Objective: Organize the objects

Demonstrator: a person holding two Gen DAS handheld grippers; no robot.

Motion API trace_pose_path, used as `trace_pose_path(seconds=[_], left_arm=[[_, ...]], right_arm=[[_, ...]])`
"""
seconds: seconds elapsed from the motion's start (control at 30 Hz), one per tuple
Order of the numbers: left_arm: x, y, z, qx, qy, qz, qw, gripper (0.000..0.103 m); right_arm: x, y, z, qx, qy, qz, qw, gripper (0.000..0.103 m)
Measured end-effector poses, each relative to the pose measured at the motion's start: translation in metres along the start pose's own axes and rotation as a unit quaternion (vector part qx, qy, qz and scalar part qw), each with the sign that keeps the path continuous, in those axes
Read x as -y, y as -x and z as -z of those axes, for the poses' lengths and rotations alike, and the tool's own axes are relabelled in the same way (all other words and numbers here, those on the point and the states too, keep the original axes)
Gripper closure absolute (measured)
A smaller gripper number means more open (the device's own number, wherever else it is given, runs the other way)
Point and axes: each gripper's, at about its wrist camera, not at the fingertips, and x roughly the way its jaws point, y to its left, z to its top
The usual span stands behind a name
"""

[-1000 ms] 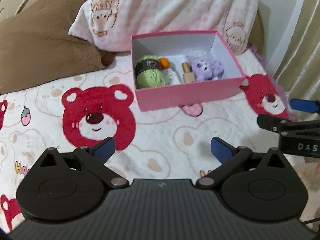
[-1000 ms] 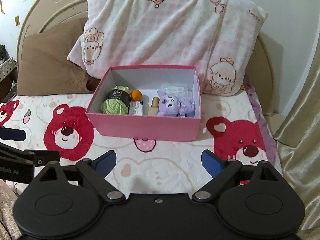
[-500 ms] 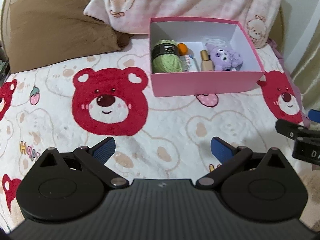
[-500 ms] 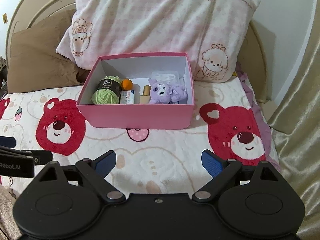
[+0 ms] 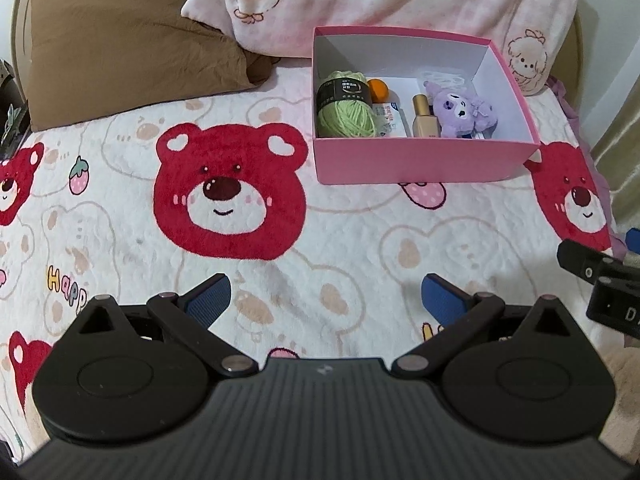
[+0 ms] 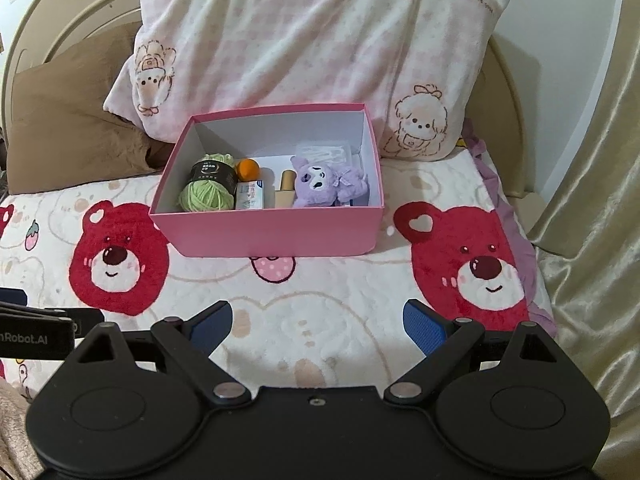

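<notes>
Bedding printed with red bear faces [image 5: 230, 192] covered the bed, and on it, near the pillows, stood a pink box [image 6: 276, 232] with white inner walls. Along the box's near wall lay a row of things: a ball of green yarn [image 6: 206, 194] with a black band at the left, a small white packet [image 6: 250, 196] just beside it, an orange ball [image 6: 247, 168] behind the packet, a beige bottle with a gold cap [image 5: 425, 120] next, and a purple plush toy [image 6: 326, 186] at the right. A clear plastic packet [image 6: 324, 154] rested behind the plush, toward the far wall.

Behind the box leaned a pink-and-white checked pillow [image 6: 320, 48] with cartoon animals, touching or nearly touching the box's far edge. A brown pillow [image 5: 128, 48] lay to its left against the cream headboard [image 6: 60, 28]. A pale gold curtain [image 6: 592, 184] hung at the bed's right side.

Well short of the box, the left claw [image 5: 326, 300] hovered over the bedding with its blue-padded fingers spread wide and nothing between them. The right claw [image 6: 318, 322] was likewise wide open and empty, facing the box's near wall from above the blanket. Each claw's camera caught a black edge of the other at the side of its view.
</notes>
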Motion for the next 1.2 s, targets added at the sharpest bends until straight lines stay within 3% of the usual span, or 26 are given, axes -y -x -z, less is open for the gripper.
trace_pose_path(seconds=[1.2], left_arm=[[-0.006,-0.012,0.003,-0.025,-0.001,-0.001,0.9997,0.0]], right_arm=[[0.003,-0.006,0.007,-0.015,0.004,0.018,1.0,0.009]])
